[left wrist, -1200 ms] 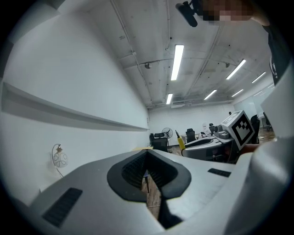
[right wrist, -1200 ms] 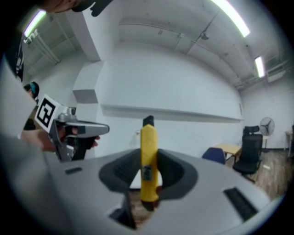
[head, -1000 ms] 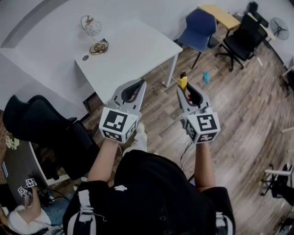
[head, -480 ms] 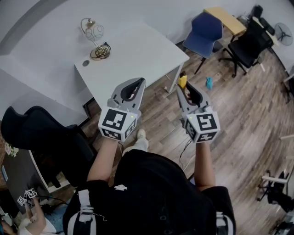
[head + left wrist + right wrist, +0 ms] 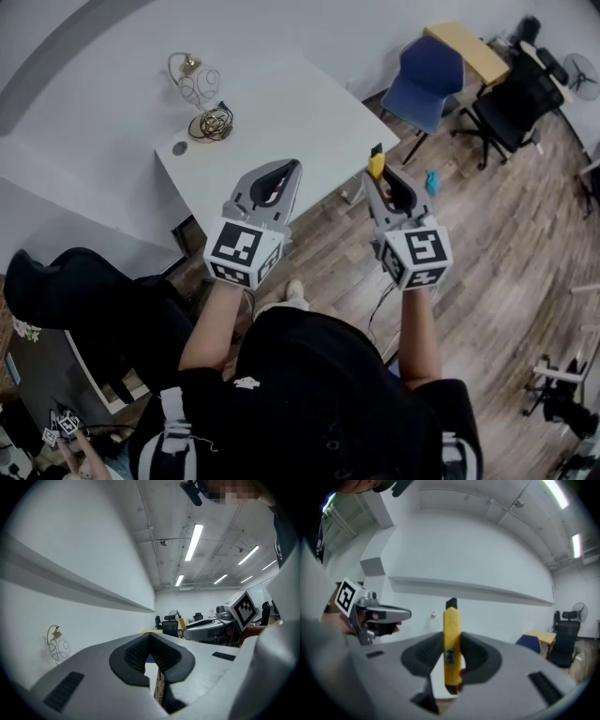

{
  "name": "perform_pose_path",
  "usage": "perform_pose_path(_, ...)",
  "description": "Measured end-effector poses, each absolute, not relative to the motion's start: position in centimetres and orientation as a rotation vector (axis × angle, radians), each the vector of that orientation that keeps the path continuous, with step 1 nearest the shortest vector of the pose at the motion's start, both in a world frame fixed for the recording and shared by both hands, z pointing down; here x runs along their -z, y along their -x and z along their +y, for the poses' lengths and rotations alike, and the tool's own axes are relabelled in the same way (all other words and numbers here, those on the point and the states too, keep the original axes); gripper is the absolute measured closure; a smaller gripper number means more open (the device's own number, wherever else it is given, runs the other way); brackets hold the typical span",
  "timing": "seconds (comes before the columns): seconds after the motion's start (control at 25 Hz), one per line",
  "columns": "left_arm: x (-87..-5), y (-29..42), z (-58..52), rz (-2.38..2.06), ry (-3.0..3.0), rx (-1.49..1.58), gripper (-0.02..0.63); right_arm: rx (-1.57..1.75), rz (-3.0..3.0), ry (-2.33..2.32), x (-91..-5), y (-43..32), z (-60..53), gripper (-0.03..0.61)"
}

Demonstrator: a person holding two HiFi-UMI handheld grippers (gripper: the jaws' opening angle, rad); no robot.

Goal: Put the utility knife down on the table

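At the desk's (image 5: 281, 103) far left corner stands a wire lamp-like ornament (image 5: 195, 80), with a coil of cable (image 5: 215, 122) just beside it and a round grommet hole (image 5: 179, 148) nearer the desk's front edge. Your left tongs (image 5: 290, 167) are clenched tip to tip with nothing in them, and in the head view their tips show over the desk's near edge. Your right tongs (image 5: 451, 654) are clamped on the yellow utility knife (image 5: 451, 637). It stands upright between the pads with its black tip pointing up. In the head view the knife shows just off the desk's right-hand corner, held in the air and not on the desk top. Beyond that corner a blue chair (image 5: 427, 80) stands on the wooden floor (image 5: 487, 216), and a black office chair (image 5: 520, 94) stands farther right of the desk.
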State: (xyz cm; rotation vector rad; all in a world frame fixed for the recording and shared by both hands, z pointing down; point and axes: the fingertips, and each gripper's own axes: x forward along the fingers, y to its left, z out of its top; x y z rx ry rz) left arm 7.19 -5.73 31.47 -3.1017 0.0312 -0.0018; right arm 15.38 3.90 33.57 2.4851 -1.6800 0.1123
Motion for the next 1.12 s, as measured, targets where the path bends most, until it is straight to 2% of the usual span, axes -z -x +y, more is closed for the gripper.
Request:
perform_pose_path(0.4,-32.0,-9.9,-11.6,0.005,3.134,0.007,0.598,-0.147,-1.666,-2.454,-34.2,-17.2,-2.1,0.443)
perform_pose_path(1.12,-33.8,-15.4,-15.8,0.026,3.160,0.045,0.598,-0.164,-1.702,-2.413,-35.3,-23.0,-7.4,0.443)
